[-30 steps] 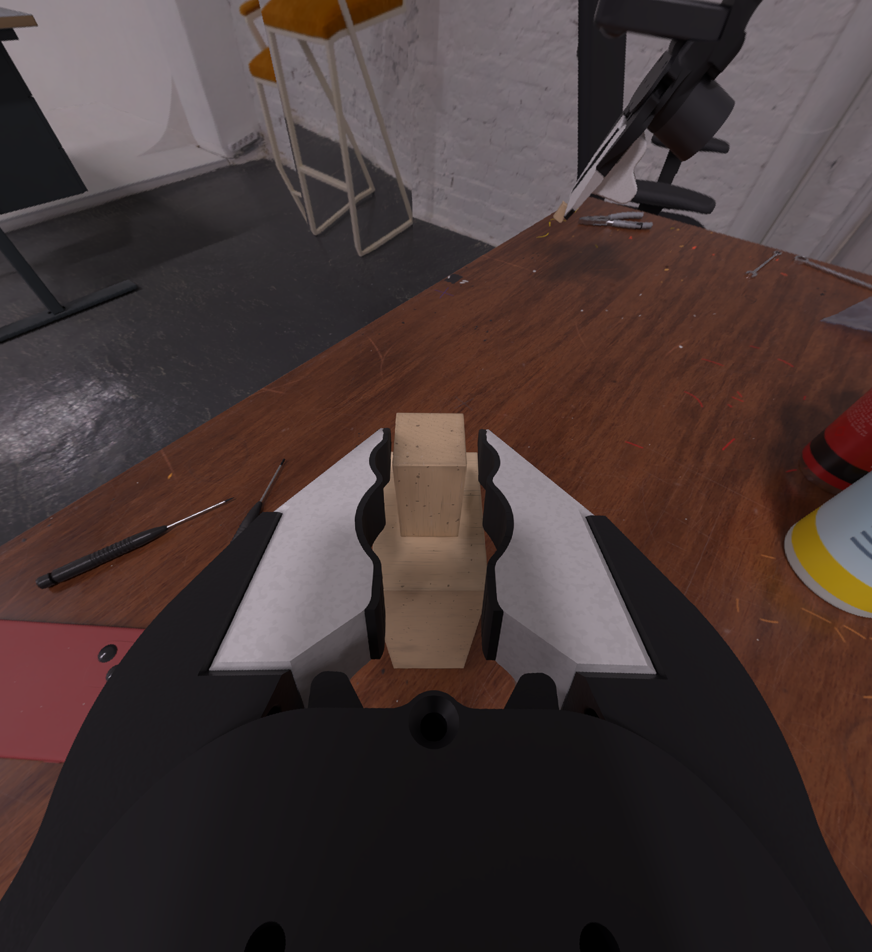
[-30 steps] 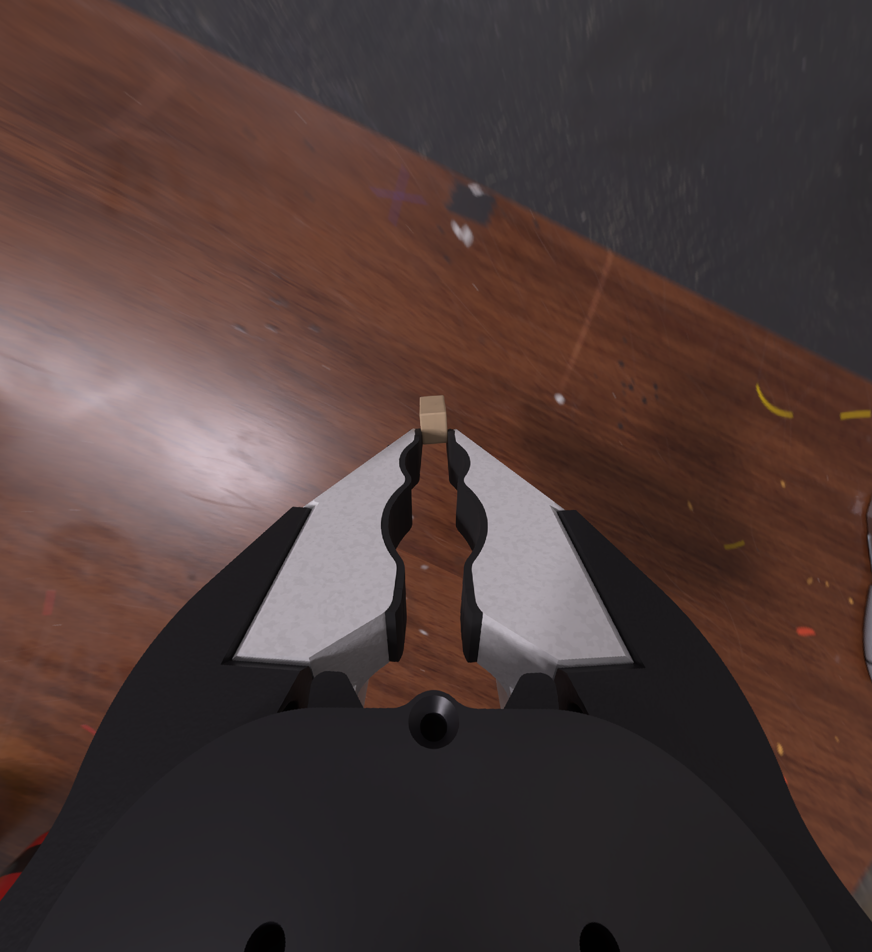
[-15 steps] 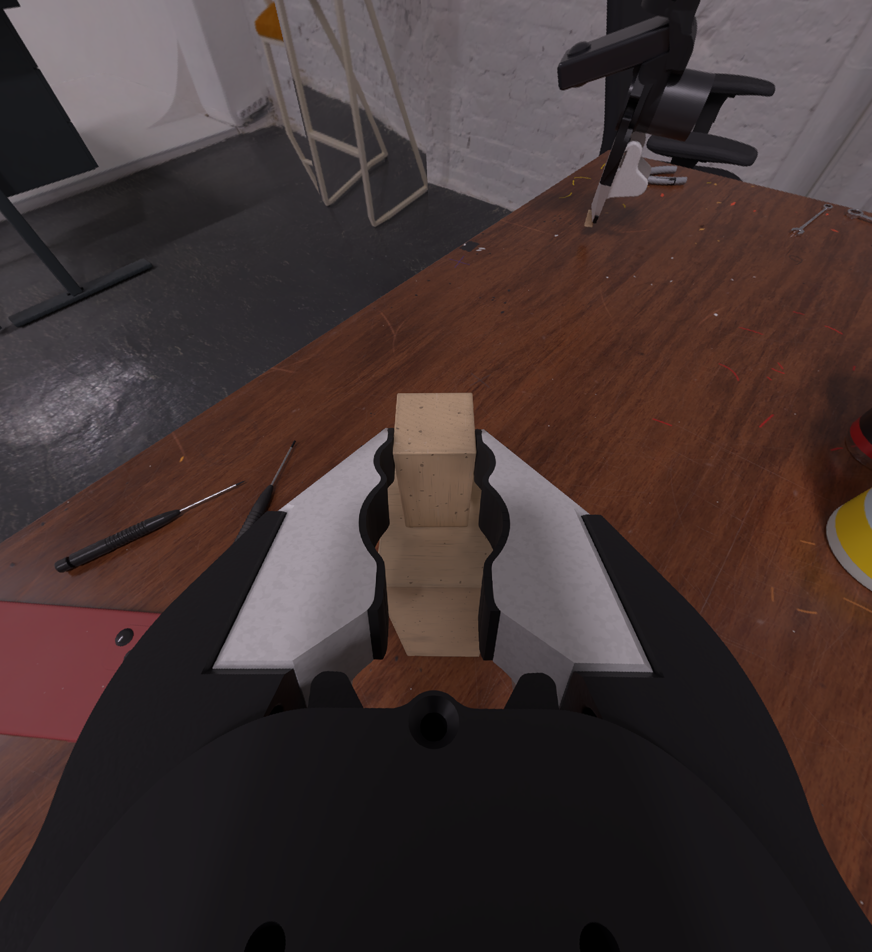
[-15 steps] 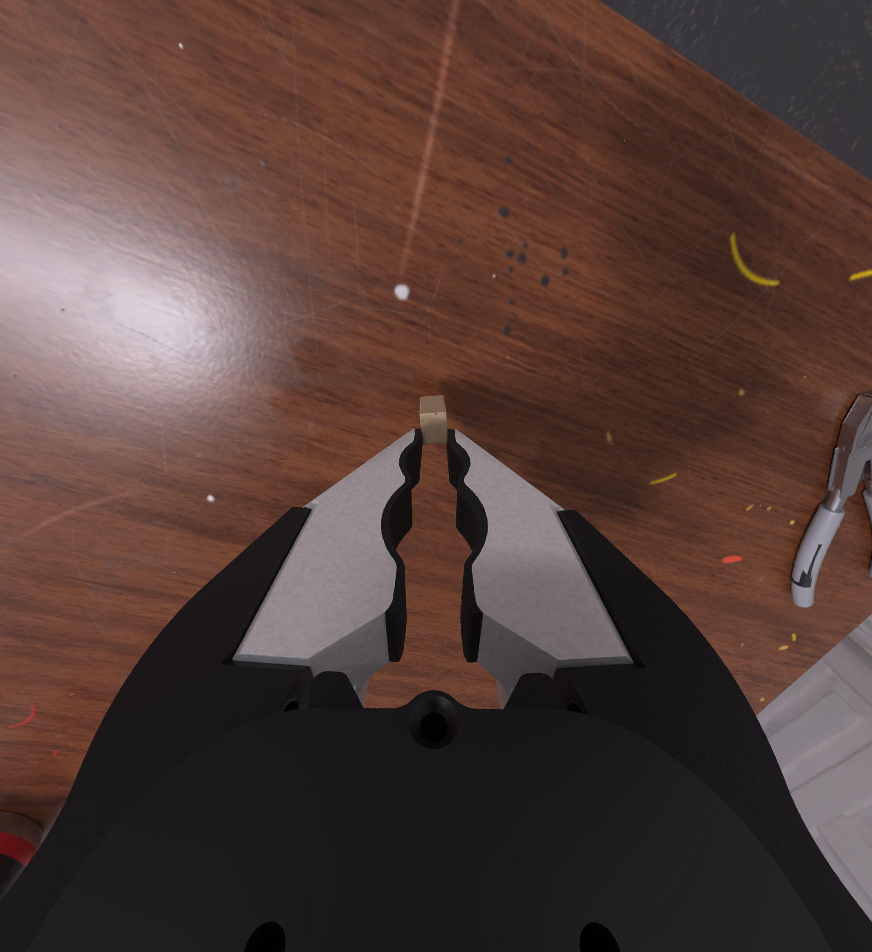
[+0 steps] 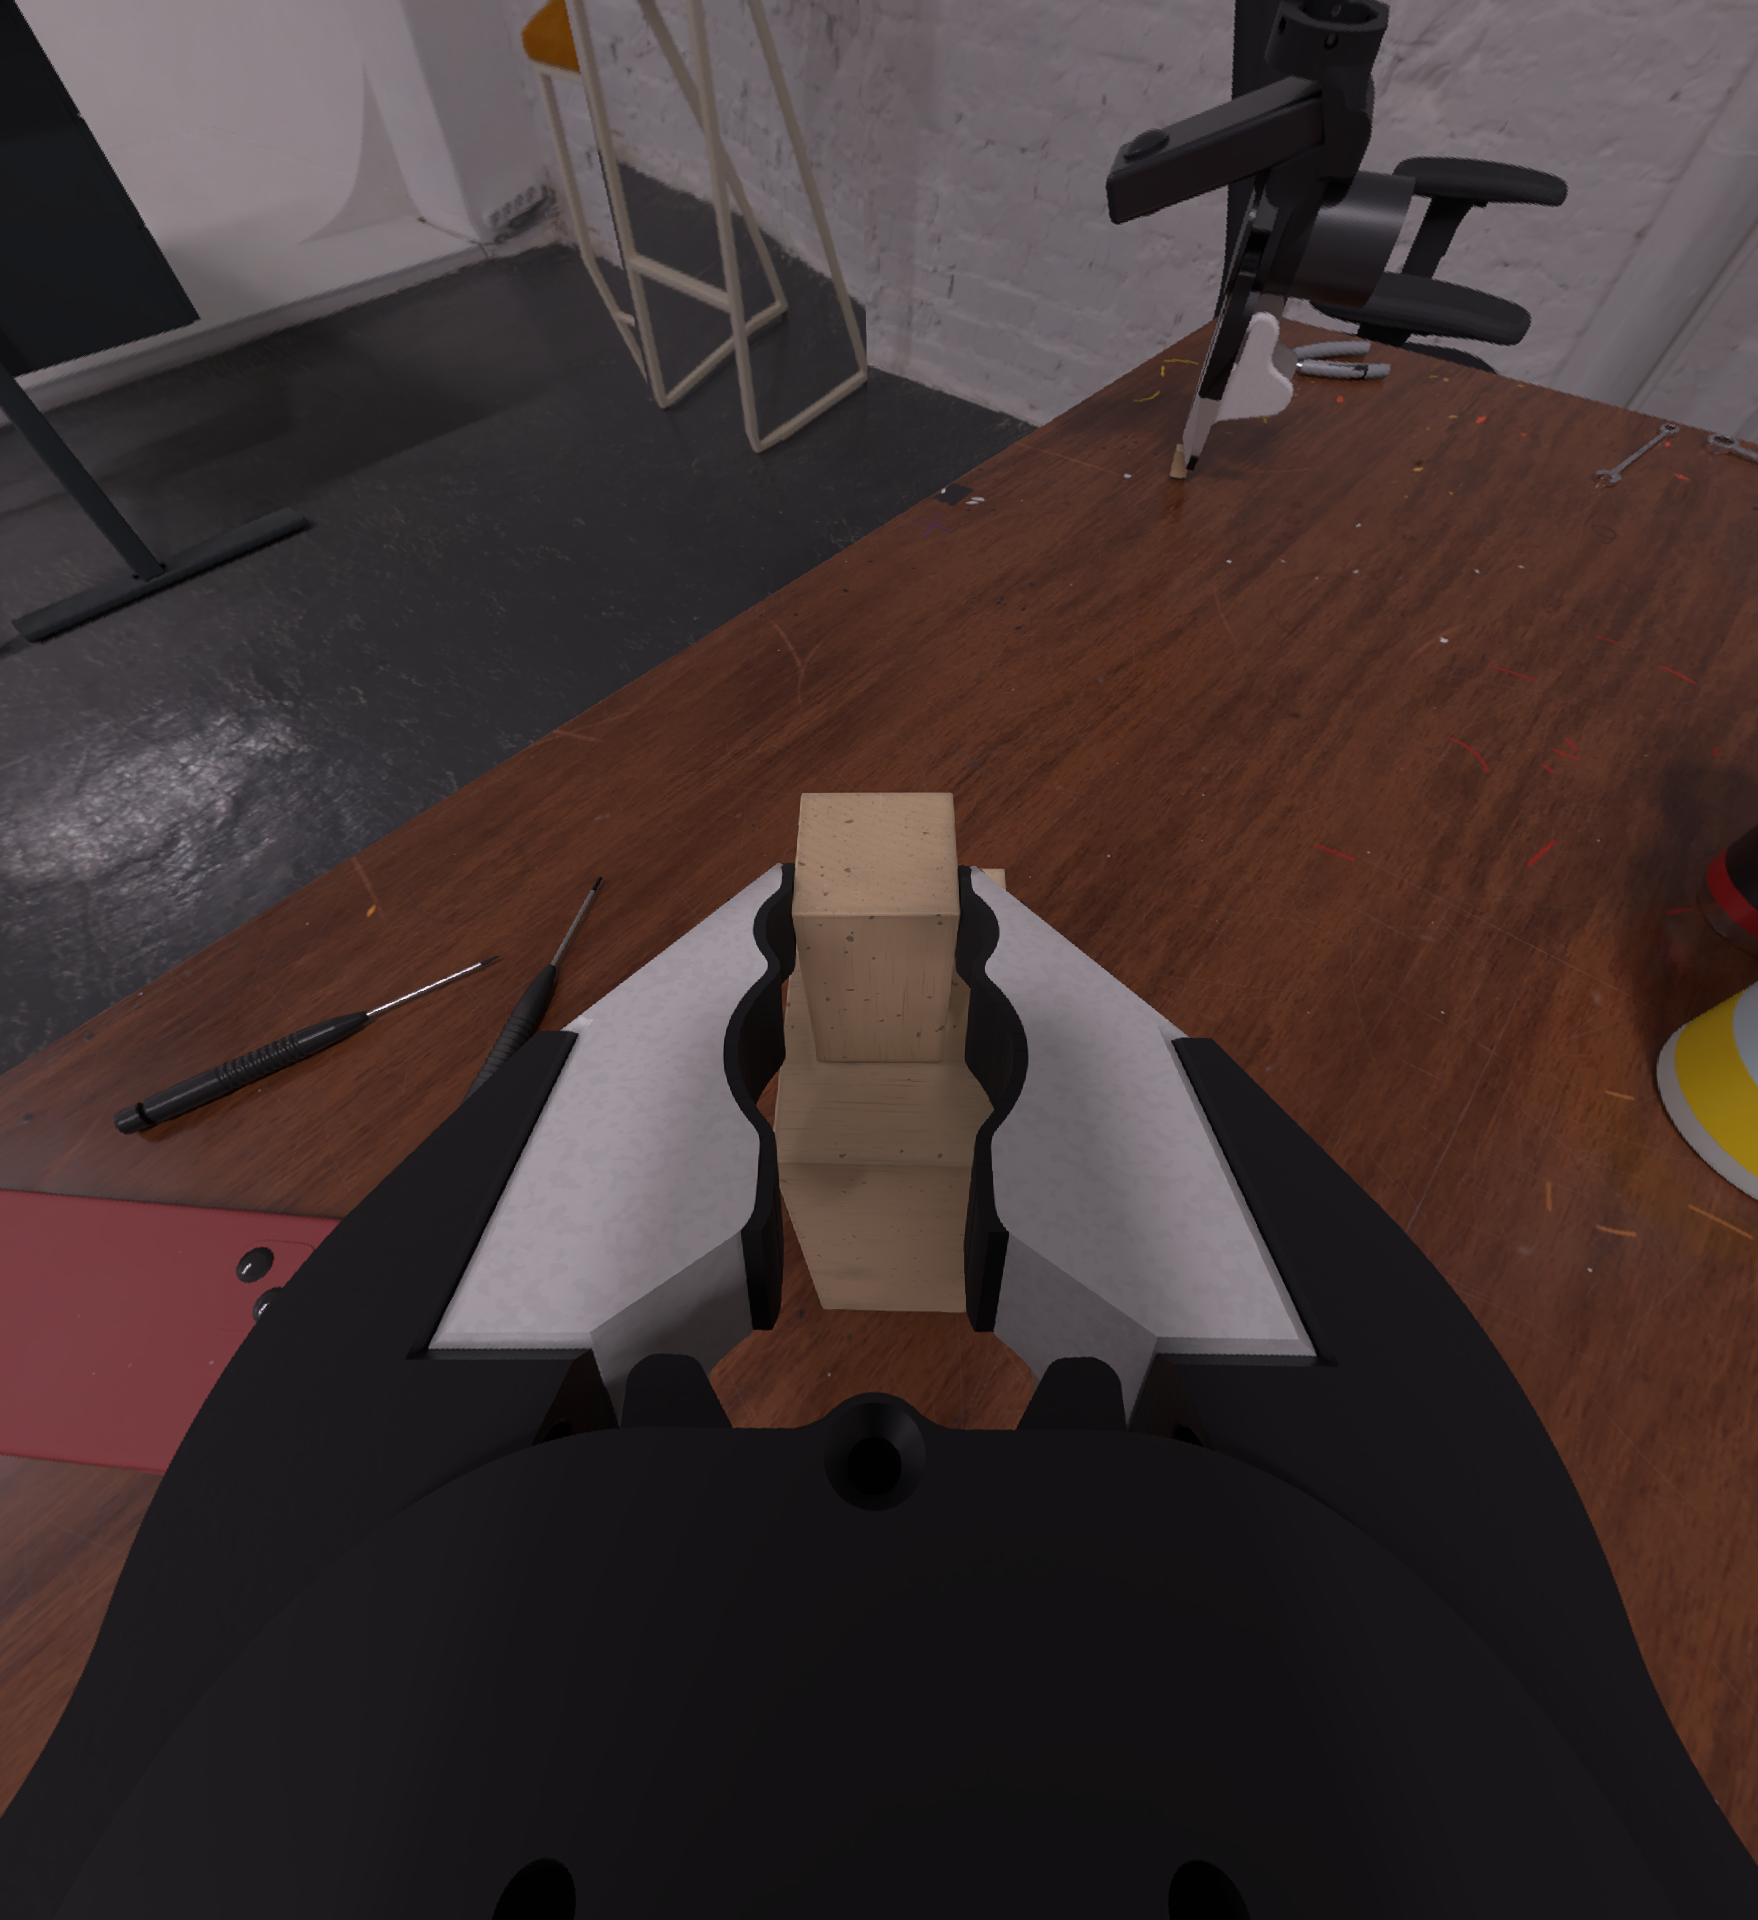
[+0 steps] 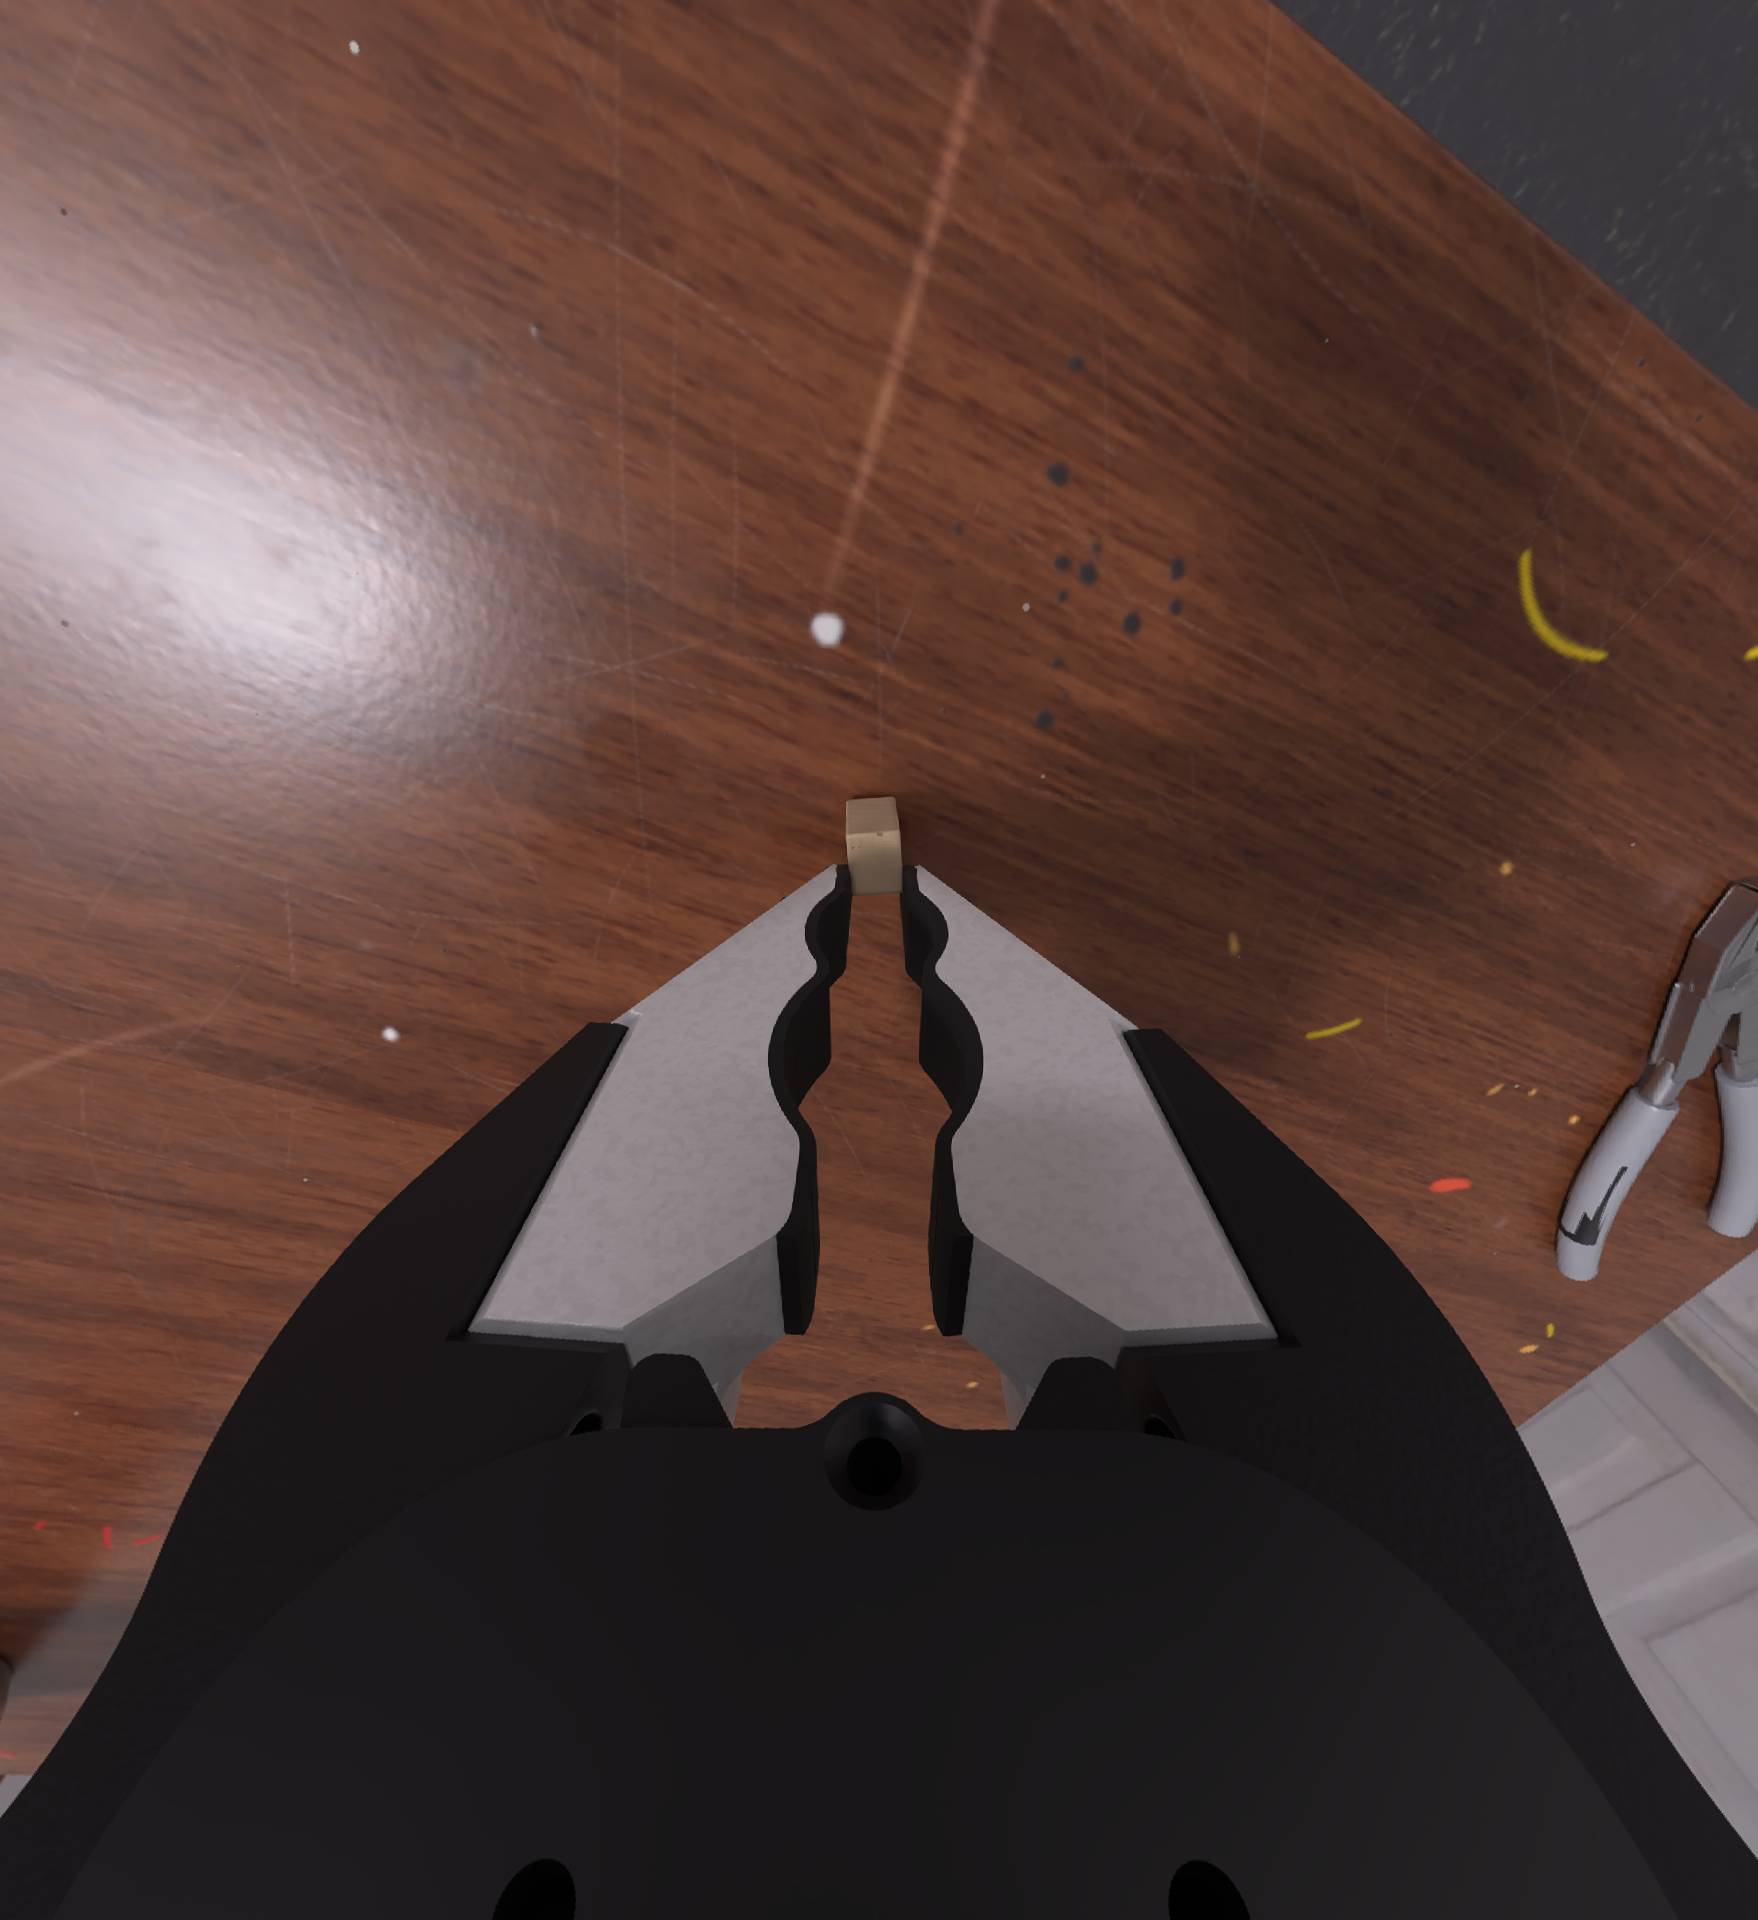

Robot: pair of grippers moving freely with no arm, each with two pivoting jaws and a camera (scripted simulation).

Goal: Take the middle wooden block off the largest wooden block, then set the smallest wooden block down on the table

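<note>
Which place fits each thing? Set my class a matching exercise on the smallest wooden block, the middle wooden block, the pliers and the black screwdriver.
Things:
1. smallest wooden block
2. middle wooden block
3. pliers
4. black screwdriver

Places:
A. lying on the table, left of the left gripper
B. pinched at the tips of the right gripper
C. lying on the table, right of the right gripper
D. clamped in the left gripper, above the largest wooden block

Pairs: 1-B, 2-D, 3-C, 4-A
</note>
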